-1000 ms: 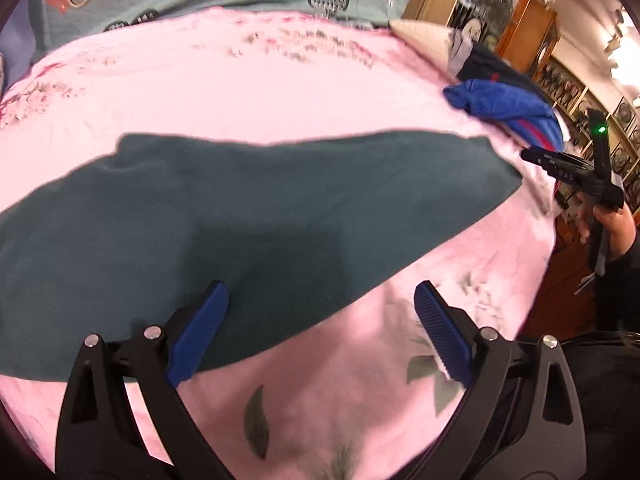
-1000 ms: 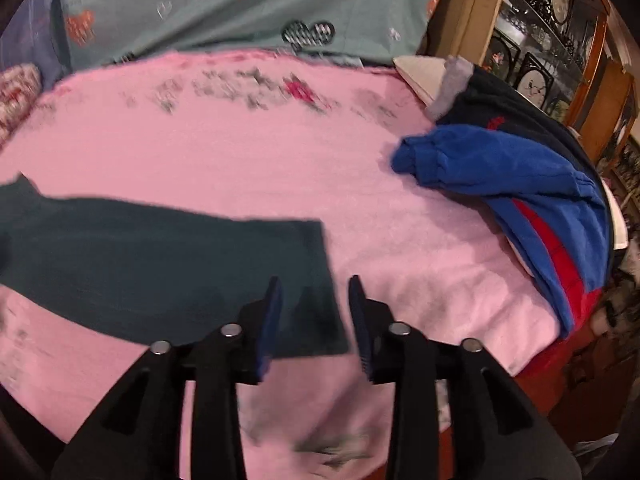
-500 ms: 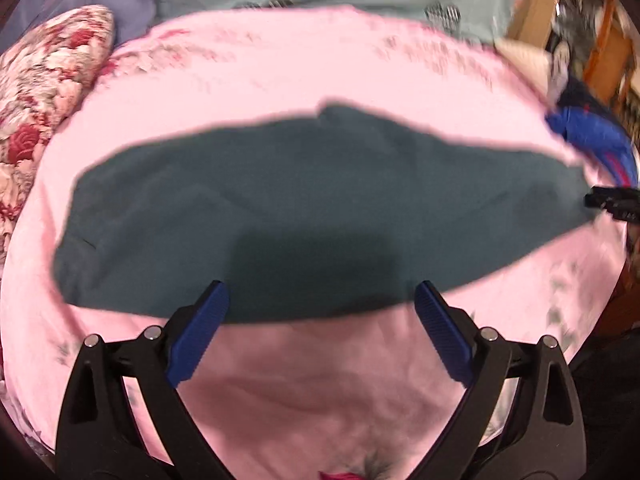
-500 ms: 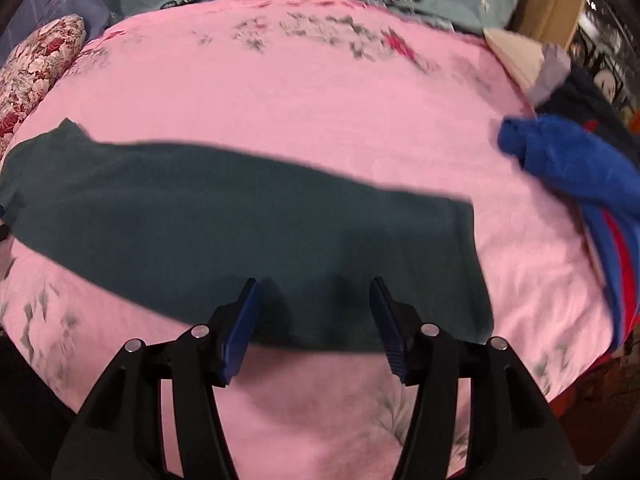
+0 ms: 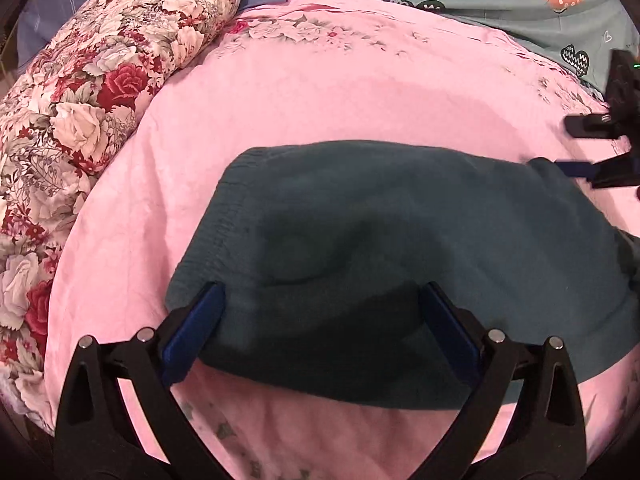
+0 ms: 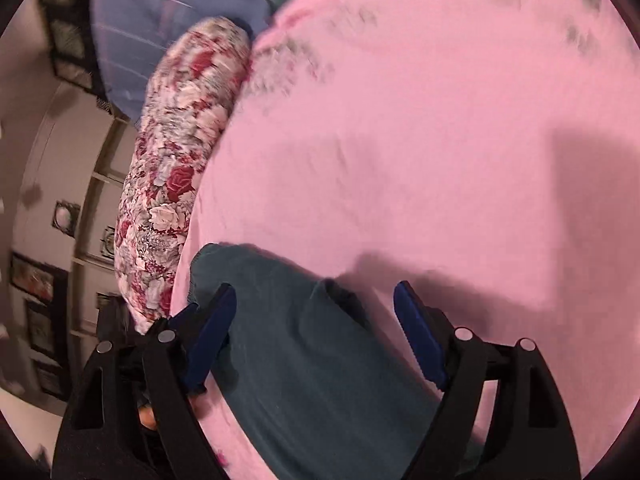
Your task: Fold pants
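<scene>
Jaws of the left gripper [image 5: 320, 320] stand wide apart over the near waistband edge of the dark teal fleece pants [image 5: 400, 240], clamping nothing. These lie doubled over on the pink floral bedspread [image 5: 360, 100]. Further right, the right gripper [image 6: 314, 320] is opening above the cloth, empty. One fold looks laid; next likely comes pinching an end for another. Beyond lies a rose-patterned pillow [image 5: 100, 80].
</scene>
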Available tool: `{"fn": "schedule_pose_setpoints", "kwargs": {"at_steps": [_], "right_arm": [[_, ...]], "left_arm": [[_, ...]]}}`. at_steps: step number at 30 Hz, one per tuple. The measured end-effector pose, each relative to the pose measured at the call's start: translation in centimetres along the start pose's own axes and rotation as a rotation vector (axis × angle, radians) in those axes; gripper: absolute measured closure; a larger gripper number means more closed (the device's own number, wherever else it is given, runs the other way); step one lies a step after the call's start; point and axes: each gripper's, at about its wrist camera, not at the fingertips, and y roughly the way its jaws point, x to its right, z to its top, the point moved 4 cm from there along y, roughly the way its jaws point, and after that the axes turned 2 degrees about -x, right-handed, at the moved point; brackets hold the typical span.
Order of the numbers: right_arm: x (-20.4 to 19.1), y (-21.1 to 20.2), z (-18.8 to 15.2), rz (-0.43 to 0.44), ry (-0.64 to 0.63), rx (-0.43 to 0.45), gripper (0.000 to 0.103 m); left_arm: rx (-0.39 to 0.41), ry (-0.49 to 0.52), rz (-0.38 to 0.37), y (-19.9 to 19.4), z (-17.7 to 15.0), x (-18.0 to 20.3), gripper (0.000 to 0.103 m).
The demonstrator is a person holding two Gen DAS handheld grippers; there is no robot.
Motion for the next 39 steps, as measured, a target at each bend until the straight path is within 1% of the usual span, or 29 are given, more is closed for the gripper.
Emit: {"fn": "schedule_pose_setpoints", "kwargs": {"at_steps": [2,3,5,6,8,9,11,14,15,17,21,23,24,26,27,29,30,32,33,35,37,38,39], "right_arm": [[-1.0,0.1,-0.9,0.064,-0.014,-0.032,0.015],[-1.4,0.1,-1.4,0.114,-0.013,-0.044,0.015],[-2.1,-0.3,-2.0,0.164,-0.035,-0.059,0.015],[-2.3,-0.4,-2.3,0.198,-0.035,-0.077,0.015],[-2.8,-0.2,-2.7,0.258,-0.028,-0.120,0.015],[-3.0,0.0,-2.9,0.267,-0.033,-0.143,0.015],[-3.4,0.2,-3.5,0.289,-0.035,-0.195,0.015],[-4.1,0.5,-4.5,0.296,-0.045,-0.257,0.014],[-4.4,0.6,-5.0,0.290,-0.050,-0.288,0.014],[-4.8,0.5,-5.8,0.256,-0.077,-0.320,0.014],[-5.9,-1.0,-6.9,0.221,-0.142,-0.327,0.013],[-5.8,-0.8,-7.1,0.179,-0.159,-0.334,0.009],[-5.4,-0.6,-7.2,0.157,-0.152,-0.340,0.009],[-4.5,-0.5,-6.9,0.122,-0.133,-0.318,0.009],[-4.2,-0.5,-6.6,0.133,-0.113,-0.292,0.009],[-4.5,-0.3,-5.7,0.193,-0.097,-0.224,0.009],[-4.6,0.1,-5.4,0.233,-0.082,-0.212,0.009],[-4.3,1.4,-5.5,0.293,-0.018,-0.247,0.009],[-4.4,1.7,-5.4,0.309,-0.008,-0.242,0.009],[-4.8,1.4,-4.8,0.281,-0.033,-0.166,0.009],[-5.0,0.7,-3.9,0.206,-0.108,-0.045,0.009],[-4.6,0.3,-3.3,0.173,-0.125,0.010,0.010],[-4.1,0.2,-2.8,0.158,-0.118,0.042,0.012]], "left_arm": [[0.017,0.013,-0.049,-1.0,0.1,1.1,0.003],[0.029,0.031,-0.052,-1.3,0.3,1.8,0.003],[0.038,0.083,-0.058,-1.5,0.9,3.7,0.003],[0.034,0.103,-0.059,-1.1,1.1,4.7,0.003],[0.007,0.128,-0.036,0.1,1.6,6.4,0.003],[-0.015,0.127,-0.027,0.8,1.6,7.0,0.002],[-0.019,0.098,-0.040,1.4,1.9,7.2,0.002],[-0.034,0.061,-0.068,1.8,1.8,6.8,0.002],[-0.033,0.057,-0.070,1.8,1.8,6.8,0.002],[-0.027,0.060,-0.065,1.7,1.7,6.8,0.002],[-0.017,0.053,-0.067,1.7,1.7,6.8,0.002],[-0.011,0.051,-0.066,1.7,1.6,6.8,0.002],[-0.009,0.050,-0.066,1.7,1.6,6.8,0.002],[-0.003,0.047,-0.065,1.6,1.6,6.8,0.002],[0.001,0.046,-0.066,1.7,1.6,6.7,0.002],[0.011,0.045,-0.065,1.6,1.5,6.7,0.002],[0.014,0.044,-0.064,1.6,1.5,6.7,0.002],[0.016,0.042,-0.063,1.7,1.5,6.7,0.002],[0.014,0.042,-0.062,1.7,1.5,6.7,0.002],[0.017,0.040,-0.063,1.7,1.4,6.7,0.002],[0.018,0.041,-0.062,1.7,1.4,6.7,0.002],[0.018,0.041,-0.062,1.7,1.4,6.7,0.002],[0.019,0.041,-0.063,1.7,1.4,6.7,0.002]]}}
